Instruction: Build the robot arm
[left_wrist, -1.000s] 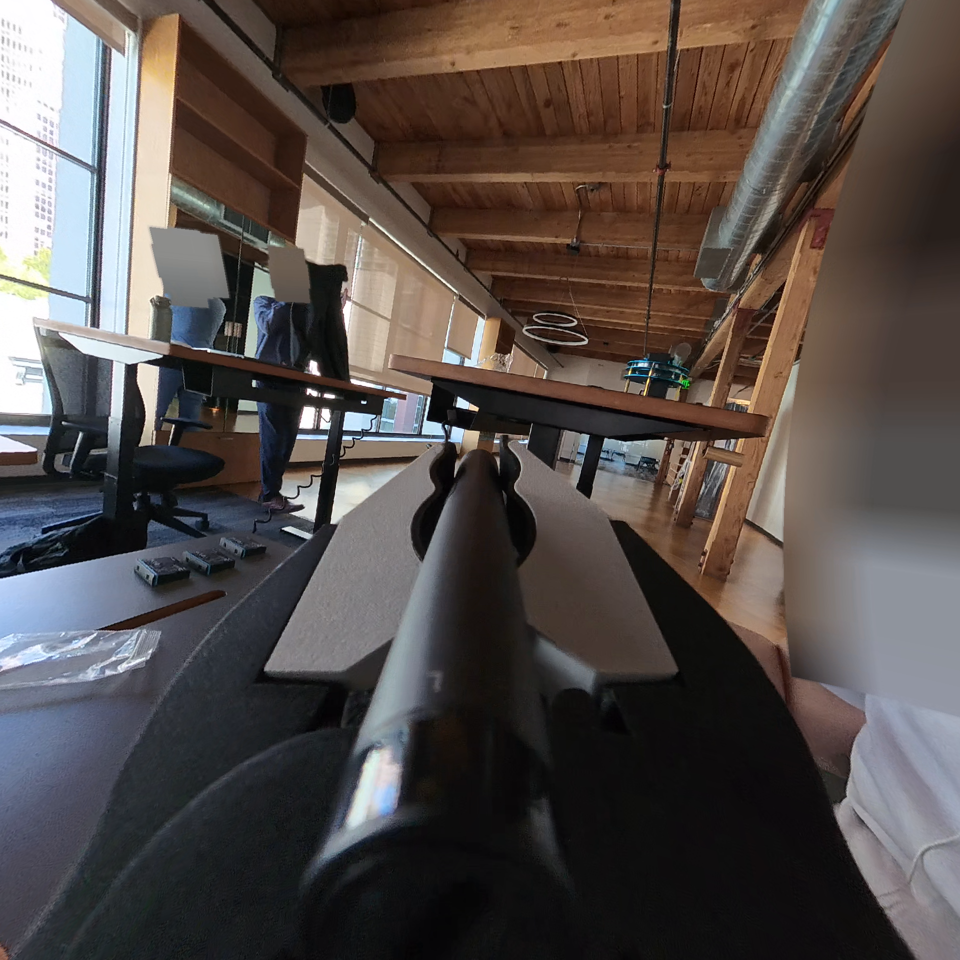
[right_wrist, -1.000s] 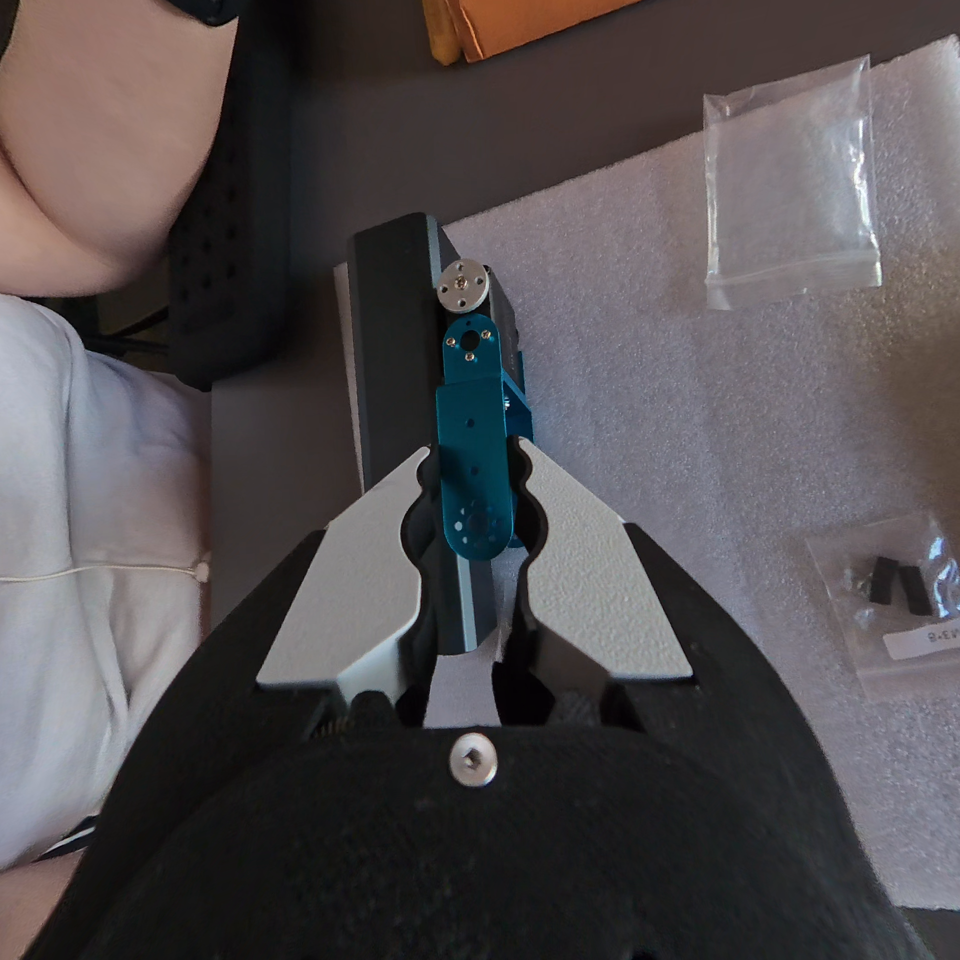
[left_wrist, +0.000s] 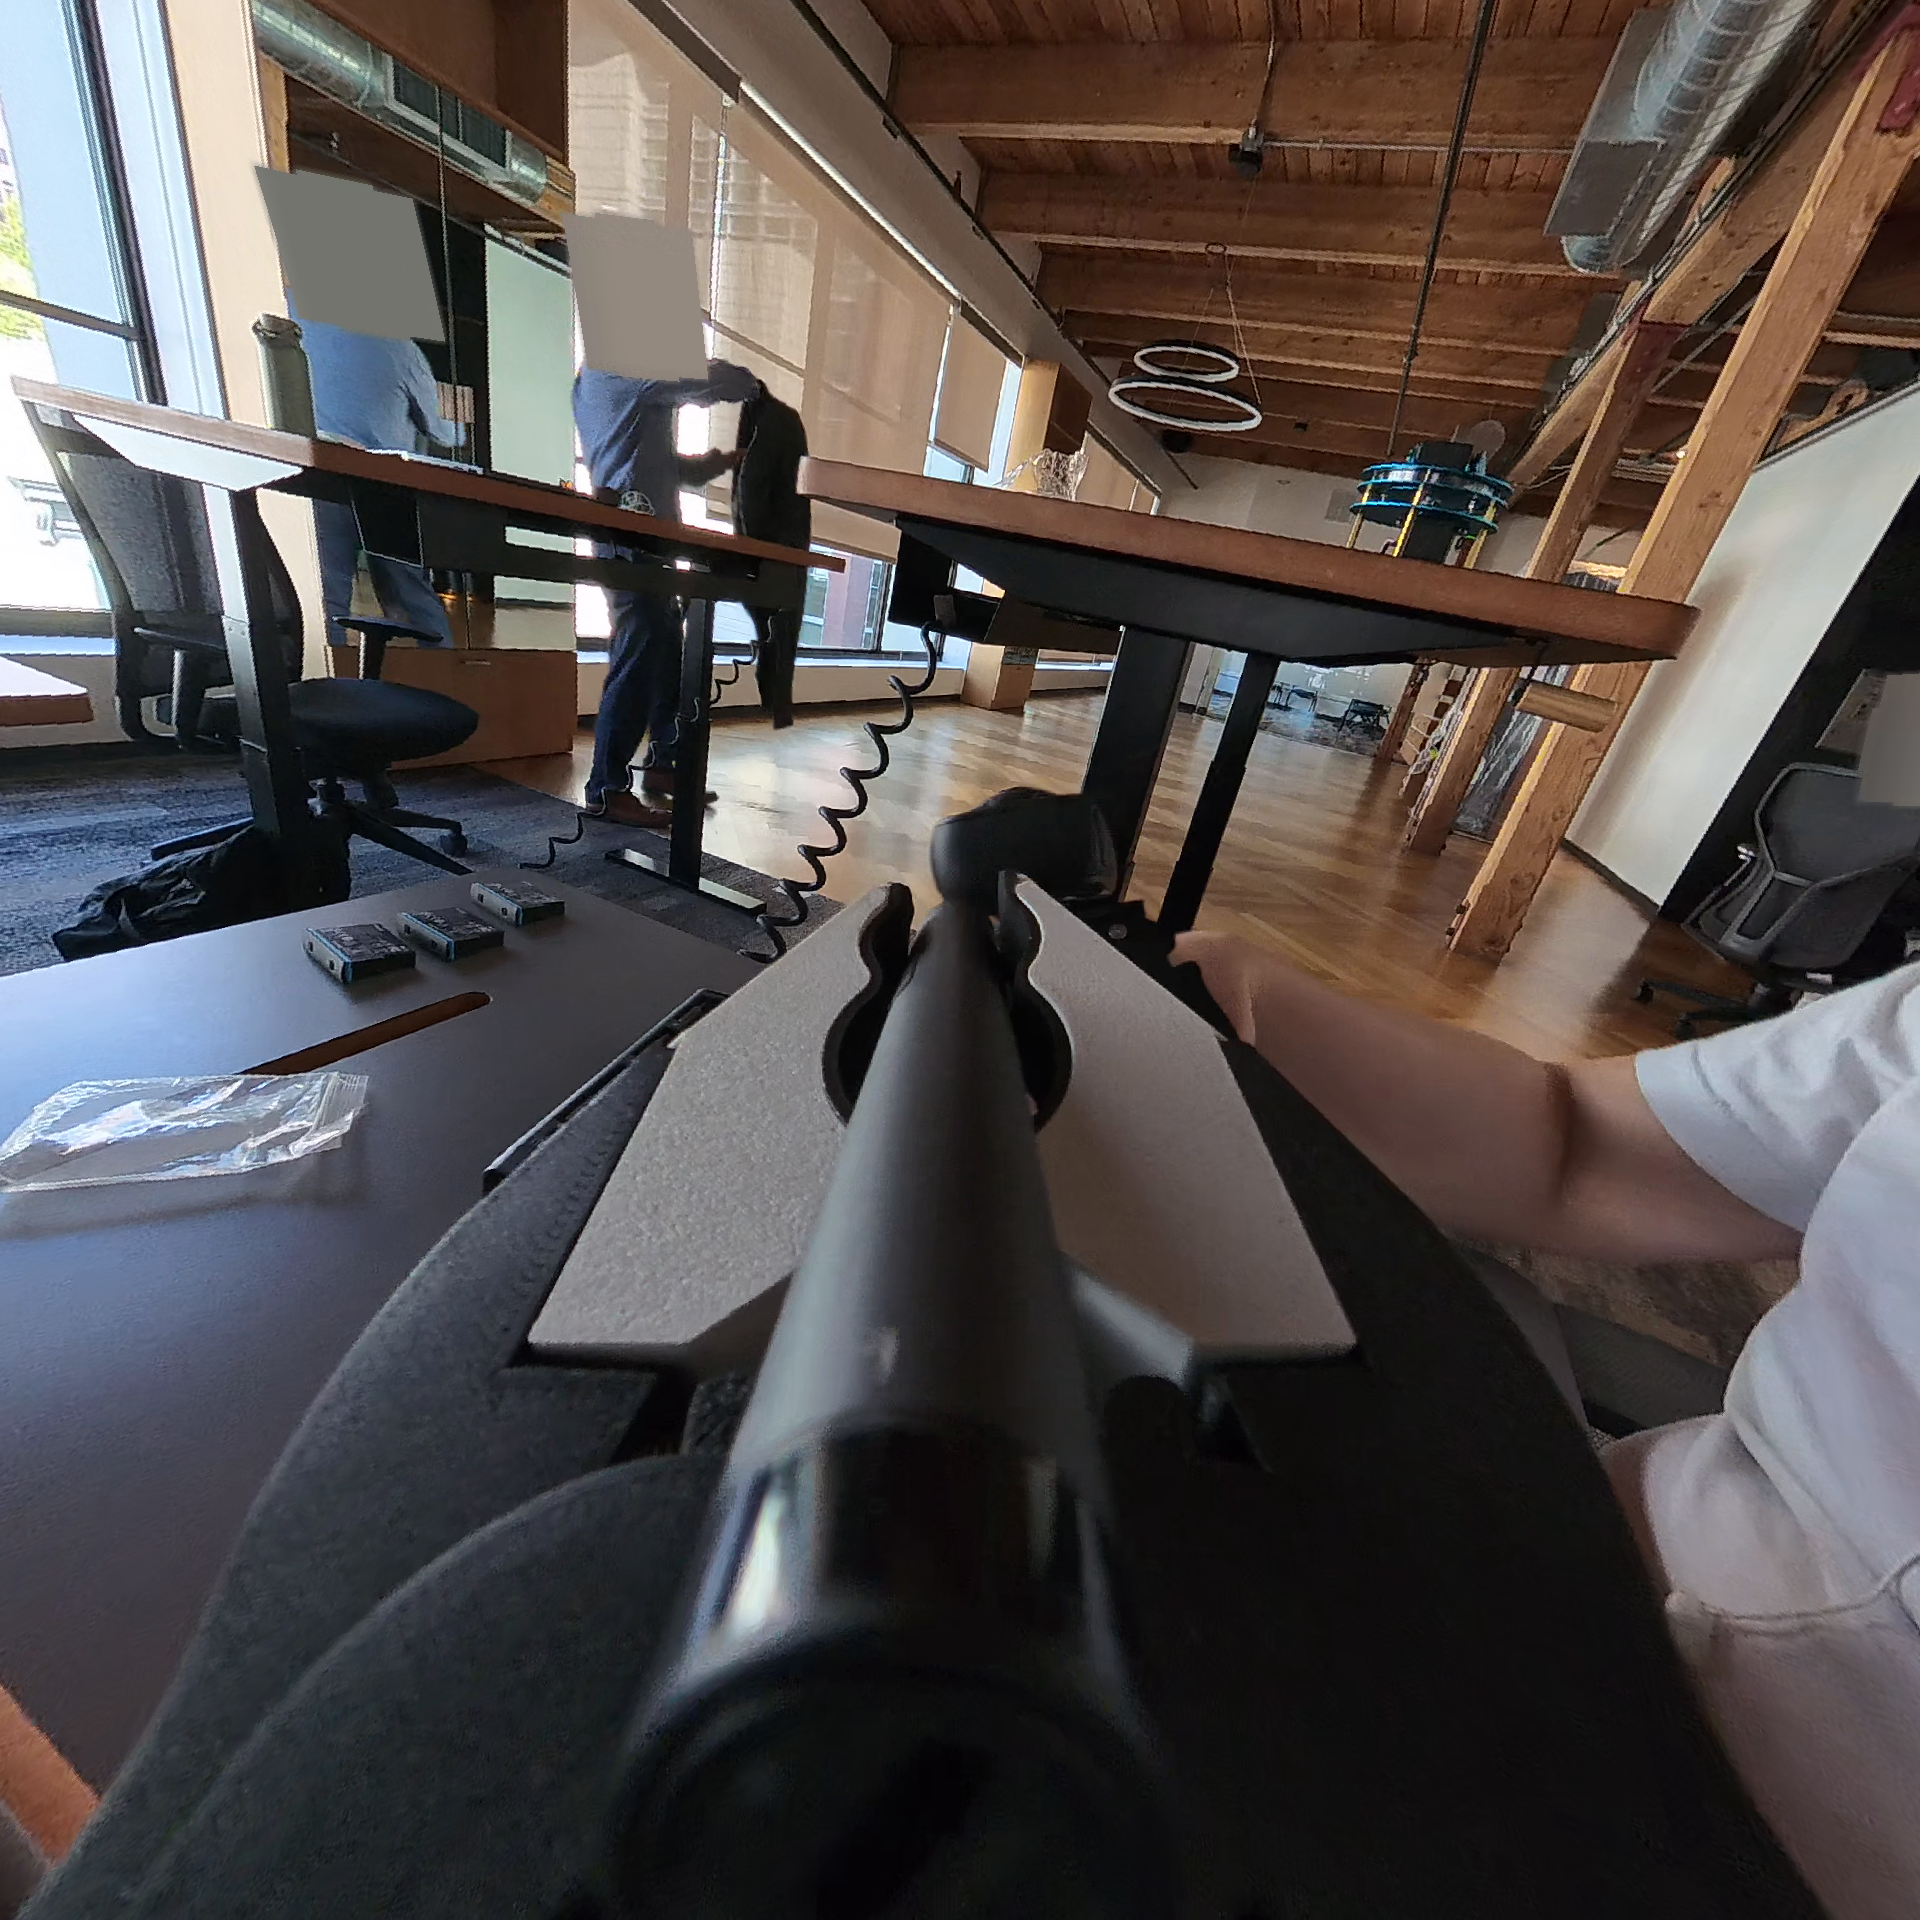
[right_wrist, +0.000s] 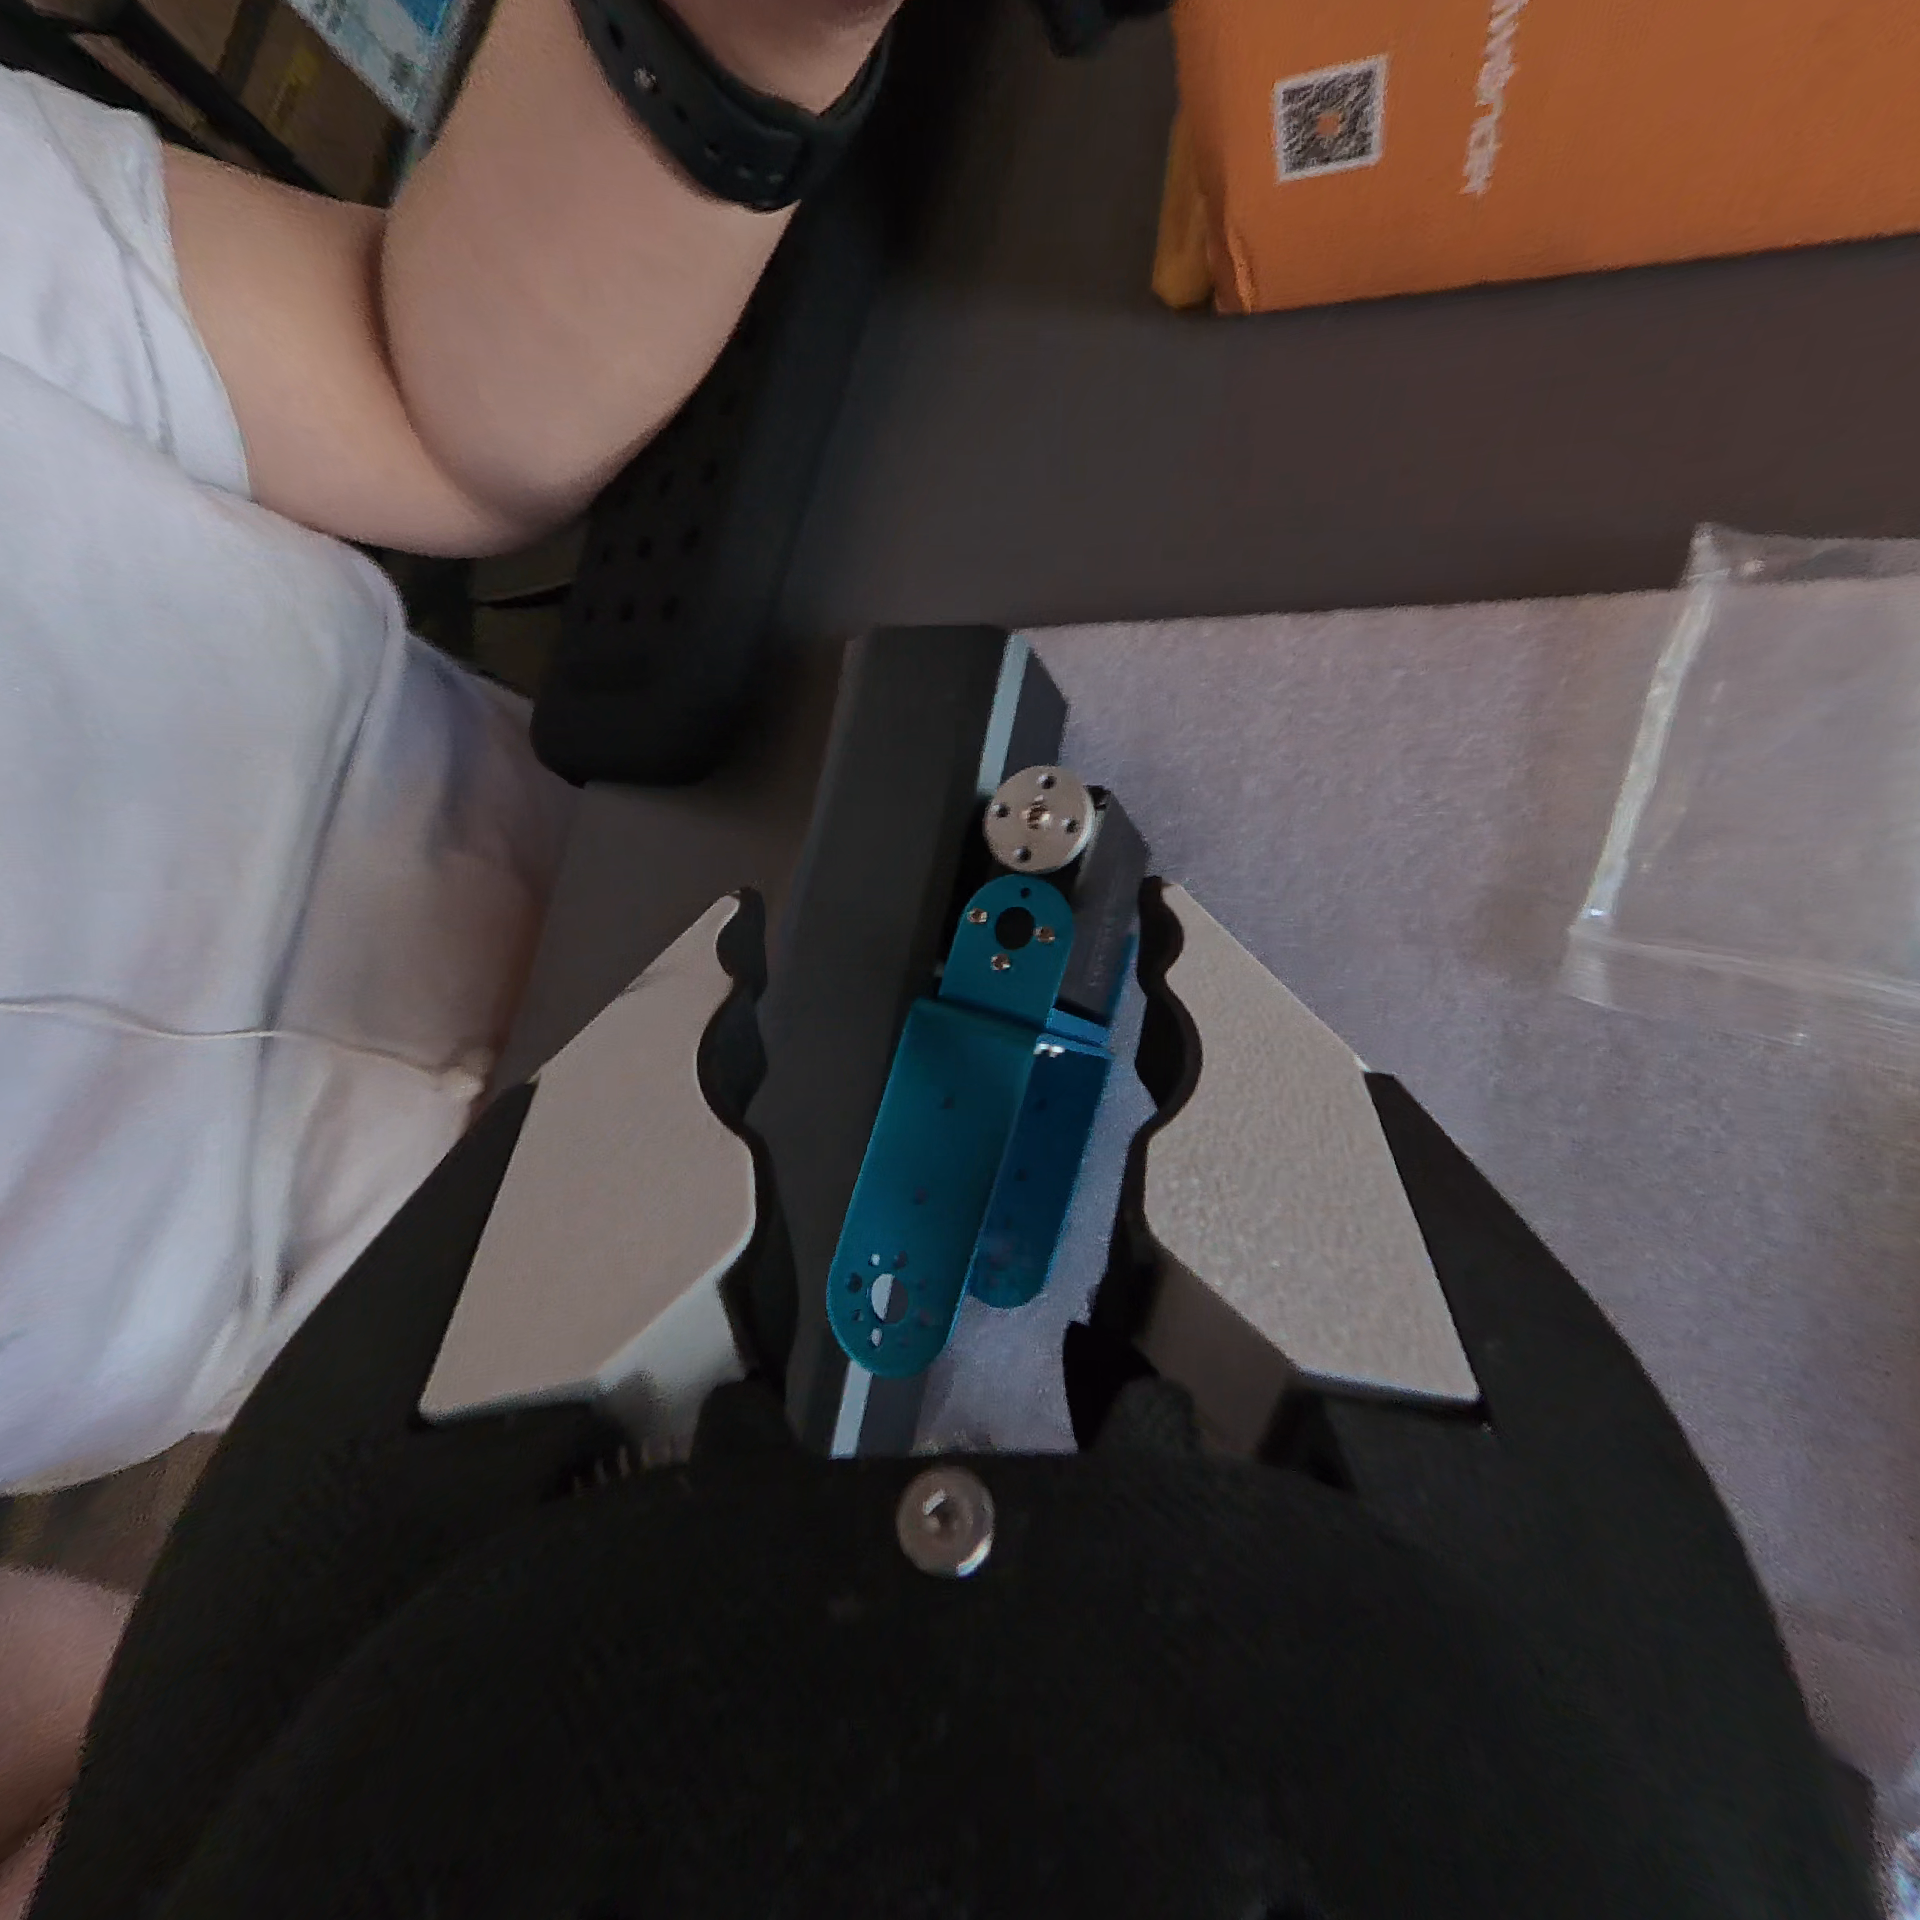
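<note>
Left hand-held gripper (left_wrist: 961, 925) grips dark rod (left_wrist: 935, 1195), tip hidden.

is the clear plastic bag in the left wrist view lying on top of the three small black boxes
No, the clear plastic bag lies flat on the dark table, apart from and nearer the camera than the three small black boxes.

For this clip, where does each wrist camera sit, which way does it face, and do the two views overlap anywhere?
Left wrist view: on the left gripper, aimed level across the office; fingers shut on a dark tool handle; a forearm shows.
Right wrist view: on the right gripper, aimed down at the foam sheet; fingers open around a blue bracket; an arm shows.
Shared: the dark tabletop and the person's white shirt.
</note>
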